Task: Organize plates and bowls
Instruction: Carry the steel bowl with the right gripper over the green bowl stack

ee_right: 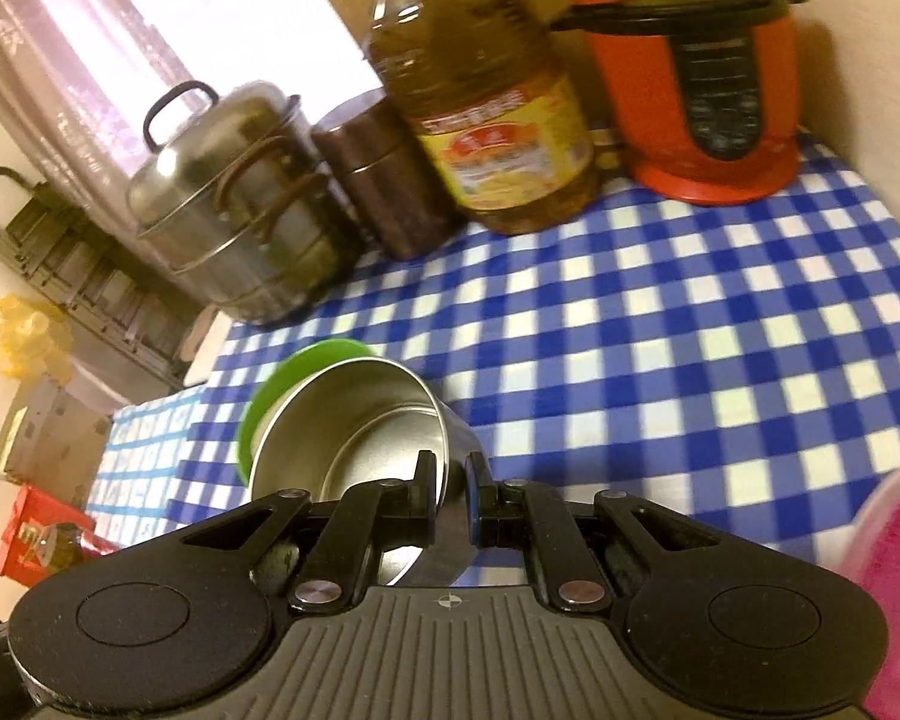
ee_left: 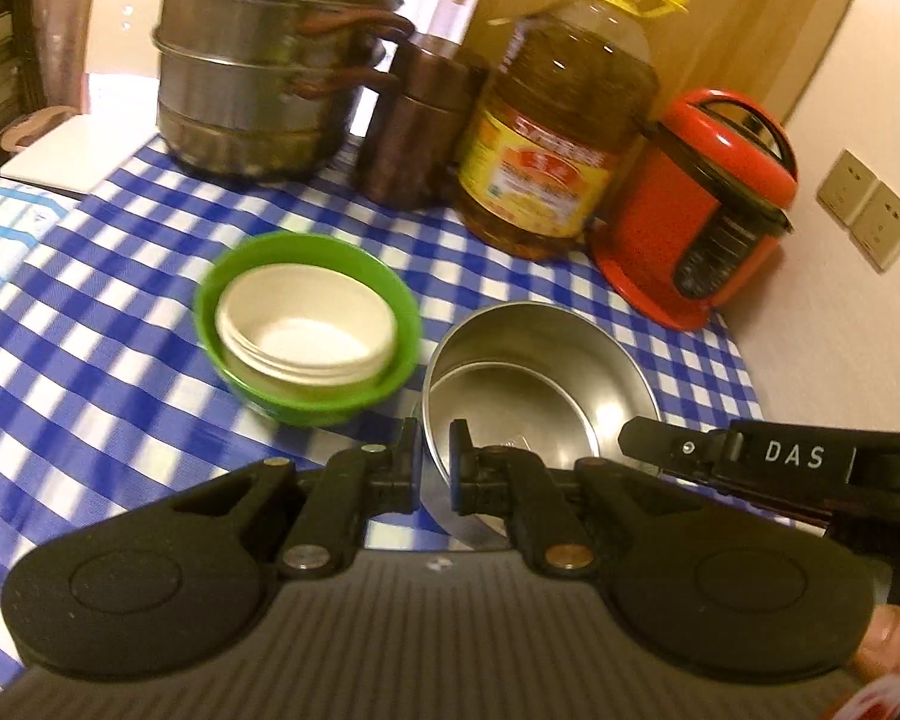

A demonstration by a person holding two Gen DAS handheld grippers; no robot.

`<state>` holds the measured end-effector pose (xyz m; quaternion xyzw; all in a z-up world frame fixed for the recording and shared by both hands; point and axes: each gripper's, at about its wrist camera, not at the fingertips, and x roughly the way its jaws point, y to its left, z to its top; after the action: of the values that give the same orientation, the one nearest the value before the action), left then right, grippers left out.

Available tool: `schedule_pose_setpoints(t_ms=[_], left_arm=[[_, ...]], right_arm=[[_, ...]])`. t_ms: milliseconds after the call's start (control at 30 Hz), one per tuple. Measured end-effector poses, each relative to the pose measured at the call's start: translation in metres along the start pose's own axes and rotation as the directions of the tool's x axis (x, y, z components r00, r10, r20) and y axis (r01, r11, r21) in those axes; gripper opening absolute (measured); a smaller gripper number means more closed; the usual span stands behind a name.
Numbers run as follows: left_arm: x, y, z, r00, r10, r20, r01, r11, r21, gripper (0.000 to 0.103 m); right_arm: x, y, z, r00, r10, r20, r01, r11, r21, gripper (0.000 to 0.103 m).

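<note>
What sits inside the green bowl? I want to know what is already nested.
Inside the green bowl sits a white bowl, empty and tilted against one side. Ridges at its rim suggest several stacked. The green bowl's bottom beneath is hidden.

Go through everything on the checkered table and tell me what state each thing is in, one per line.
steel bowl: empty, tilted, rim clamped from both sides
left gripper: shut on the bowl's near-left rim
right gripper: shut on the bowl's right rim
green bowl: upright on the cloth, white bowls nested inside
steamer pot: lid on
oil bottle: capped, mostly full
red cooker: lid closed
brown canister: closed
</note>
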<state>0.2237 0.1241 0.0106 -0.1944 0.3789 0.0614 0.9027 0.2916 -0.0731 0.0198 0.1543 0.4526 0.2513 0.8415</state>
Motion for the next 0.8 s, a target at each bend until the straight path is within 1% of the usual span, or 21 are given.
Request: schedule_pose_setpoints(t_ms=[233,400,633,800], left_arm=[[0.0,0.031,0.027,0.999,0.031,0.014,-0.031,0.999,-0.006,0.007],[0.007,0.049,0.046,0.999,0.039,0.014,-0.039,0.999,-0.022,0.007],[0.023,0.072,0.071,0.999,0.049,-0.003,-0.049,0.998,-0.048,0.007],[0.039,0.085,0.087,0.998,0.055,-0.027,-0.056,0.997,-0.057,0.007]], right_arm=[[0.027,0.03,0.015,0.999,0.035,-0.012,-0.035,0.999,-0.012,0.009],[0.045,0.047,0.028,0.999,0.051,-0.016,-0.051,0.998,-0.022,0.009],[0.073,0.066,0.047,0.997,0.067,-0.028,-0.068,0.997,-0.034,0.009],[0.093,0.072,0.058,0.997,0.069,-0.04,-0.07,0.997,-0.038,0.009]])
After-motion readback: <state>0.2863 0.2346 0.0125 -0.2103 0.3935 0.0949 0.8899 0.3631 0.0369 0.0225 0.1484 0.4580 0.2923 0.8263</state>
